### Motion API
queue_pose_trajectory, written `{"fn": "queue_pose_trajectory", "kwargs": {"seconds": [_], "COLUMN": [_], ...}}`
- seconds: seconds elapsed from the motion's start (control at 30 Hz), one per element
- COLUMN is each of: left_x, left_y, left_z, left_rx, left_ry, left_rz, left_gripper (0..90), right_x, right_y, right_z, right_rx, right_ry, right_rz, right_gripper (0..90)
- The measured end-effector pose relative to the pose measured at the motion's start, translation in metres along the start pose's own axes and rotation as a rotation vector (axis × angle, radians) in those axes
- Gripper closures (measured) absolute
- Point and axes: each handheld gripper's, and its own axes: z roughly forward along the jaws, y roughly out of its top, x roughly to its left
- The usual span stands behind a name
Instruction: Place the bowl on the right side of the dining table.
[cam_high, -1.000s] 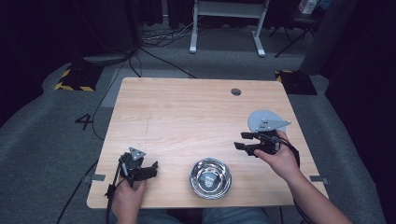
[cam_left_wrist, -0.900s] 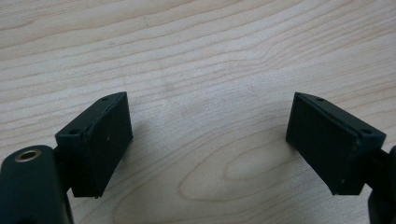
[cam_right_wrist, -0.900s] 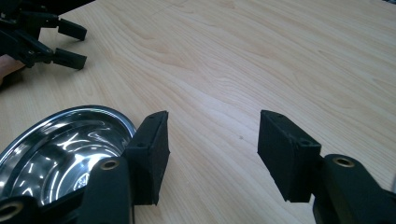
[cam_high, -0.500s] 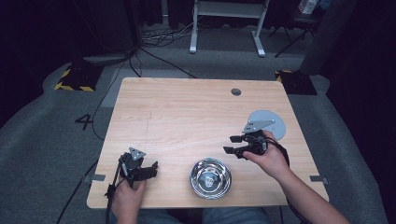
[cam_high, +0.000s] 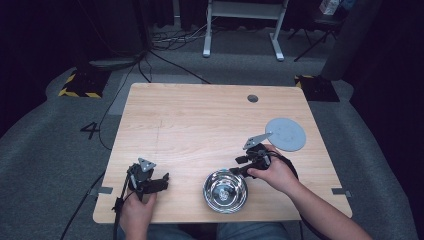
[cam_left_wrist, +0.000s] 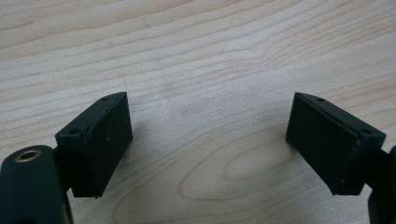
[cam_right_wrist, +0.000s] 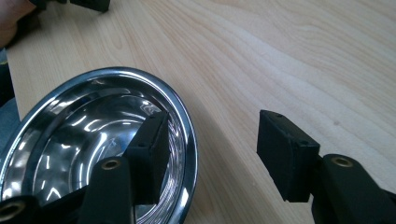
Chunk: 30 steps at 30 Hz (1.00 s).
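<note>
Straddling the steel bowl's (cam_right_wrist: 93, 140) three-o'clock rim, the released right gripper (cam_right_wrist: 215, 158) may tip it if clenched off-centre.

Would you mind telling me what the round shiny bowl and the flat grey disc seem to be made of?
The round shiny bowl looks like polished metal, probably stainless steel: mirror-like reflections. The flat grey disc looks matte, without glare; plastic or painted metal, unclear.

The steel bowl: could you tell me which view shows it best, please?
The high view shows the whole bowl on the table's near edge. The right gripper view crops it but shows the rim between the open jaws of the right gripper. The left gripper view shows bare wood.
</note>
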Motion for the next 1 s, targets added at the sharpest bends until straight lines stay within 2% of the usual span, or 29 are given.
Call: {"fn": "queue_pose_trajectory", "kwargs": {"seconds": [0.27, 0.5, 0.77, 0.8, 1.0], "left_x": [0.000, 0.000, 0.000, 0.000, 0.000], "left_y": [0.000, 0.000, 0.000, 0.000, 0.000], "left_z": [0.000, 0.000, 0.000, 0.000, 0.000], "left_rx": [0.000, 0.000, -0.001, -0.001, -0.001], "left_ry": [0.000, 0.000, 0.001, 0.001, 0.001], "left_rz": [0.000, 0.000, 0.000, -0.001, -0.001], "left_gripper": [14.6, 14.6, 14.6, 14.6, 14.6], "right_x": [0.002, 0.004, 0.001, 0.001, 0.005], "right_y": [-0.003, -0.003, -0.005, -0.005, -0.002], "right_z": [0.019, 0.030, 0.036, 0.037, 0.035], "right_rx": [0.080, 0.137, 0.187, 0.200, 0.214], "right_ry": [0.035, 0.058, 0.098, 0.114, 0.114], "right_rz": [0.008, -0.012, 0.026, 0.038, 0.027], "right_gripper": [48.5, 59.7, 70.7, 74.8, 84.4]}}
